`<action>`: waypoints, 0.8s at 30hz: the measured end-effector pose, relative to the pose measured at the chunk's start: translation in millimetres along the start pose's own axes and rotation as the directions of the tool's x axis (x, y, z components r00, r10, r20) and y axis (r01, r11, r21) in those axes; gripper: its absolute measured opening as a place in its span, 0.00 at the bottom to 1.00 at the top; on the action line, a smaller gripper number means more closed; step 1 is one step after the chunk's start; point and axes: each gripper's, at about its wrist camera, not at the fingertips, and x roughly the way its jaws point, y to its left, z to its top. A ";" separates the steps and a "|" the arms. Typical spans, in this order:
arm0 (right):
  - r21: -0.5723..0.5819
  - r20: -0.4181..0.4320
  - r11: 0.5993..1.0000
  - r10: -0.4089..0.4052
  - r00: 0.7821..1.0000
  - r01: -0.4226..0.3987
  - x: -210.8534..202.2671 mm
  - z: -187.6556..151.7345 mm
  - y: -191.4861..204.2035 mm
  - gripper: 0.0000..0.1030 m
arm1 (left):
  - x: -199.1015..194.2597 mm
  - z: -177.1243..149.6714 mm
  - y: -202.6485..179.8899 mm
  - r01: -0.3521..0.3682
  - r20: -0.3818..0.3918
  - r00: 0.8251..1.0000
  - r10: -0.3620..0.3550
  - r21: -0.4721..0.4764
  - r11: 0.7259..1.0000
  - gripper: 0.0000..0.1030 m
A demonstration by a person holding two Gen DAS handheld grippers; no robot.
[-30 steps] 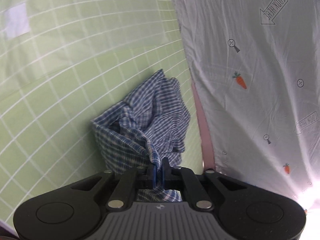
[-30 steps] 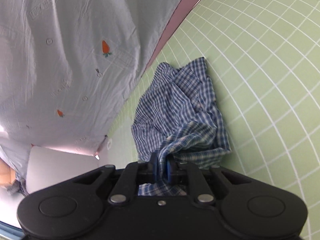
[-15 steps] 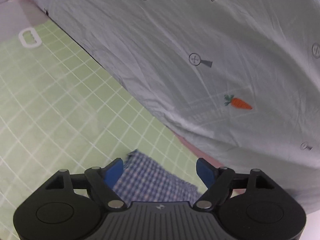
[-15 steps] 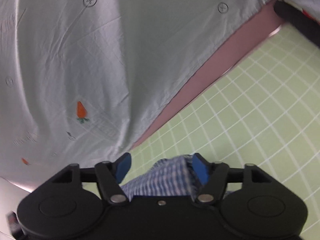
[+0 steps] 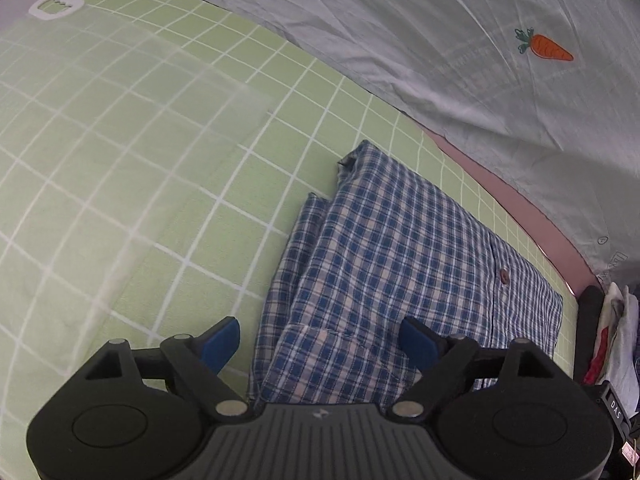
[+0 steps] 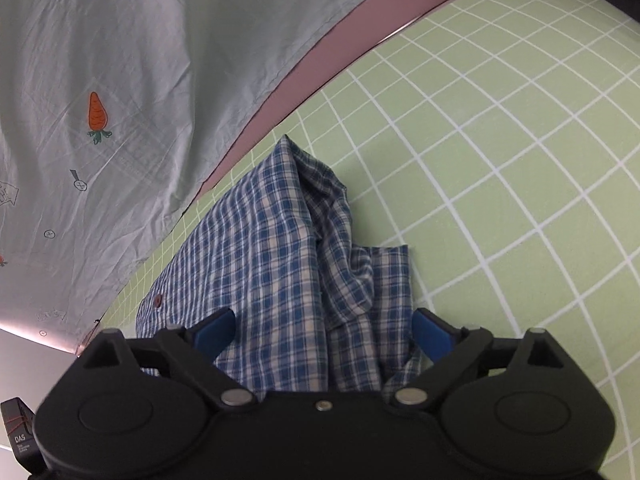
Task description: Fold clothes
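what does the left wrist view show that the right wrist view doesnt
Only the left wrist view shows a white label patch on the green grid mat and a pile of clothes at the right edge.

Only the right wrist view shows a bunched fold standing up along the shirt's right side and a pale floor area at lower left.

Both show the blue plaid shirt lying on the mat with a red button, the grey carrot-print sheet, and an open gripper, left and right, whose jaws have just been opening, not clamping the cloth.
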 end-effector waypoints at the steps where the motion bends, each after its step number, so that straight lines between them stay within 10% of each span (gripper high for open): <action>1: 0.010 -0.003 1.000 0.005 1.000 -0.005 3.0 0.2 -0.4 0.95 | 3.0 0.4 -0.9 0.010 -0.007 1.000 -0.010 -0.003 1.000 0.85; 12: -0.090 -0.077 0.995 0.028 0.997 -0.035 37.5 3.0 34.8 1.00 | 20.4 -1.8 -23.9 0.081 0.005 0.997 -0.081 -0.002 0.997 0.91; 14: -0.172 -0.113 0.984 0.021 0.993 -0.040 48.0 -4.0 54.4 0.99 | 23.0 -7.0 -31.0 0.122 -0.023 0.992 -0.122 -0.002 0.992 0.71; 17: -0.211 -0.163 0.975 0.038 0.986 -0.072 58.8 -19.2 76.1 0.64 | 20.2 -20.8 -41.8 0.130 -0.044 0.991 -0.130 0.008 0.991 0.29; 20: -0.205 -0.200 0.971 0.078 0.977 -0.120 55.0 -35.8 82.8 0.34 | 3.2 -39.3 -52.7 0.110 -0.039 0.993 -0.107 0.076 0.991 0.22; 24: -0.208 -0.187 0.968 0.100 0.977 -0.139 18.3 -62.3 73.4 0.27 | -24.1 -74.2 -56.3 0.132 -0.077 0.989 -0.123 0.111 0.985 0.21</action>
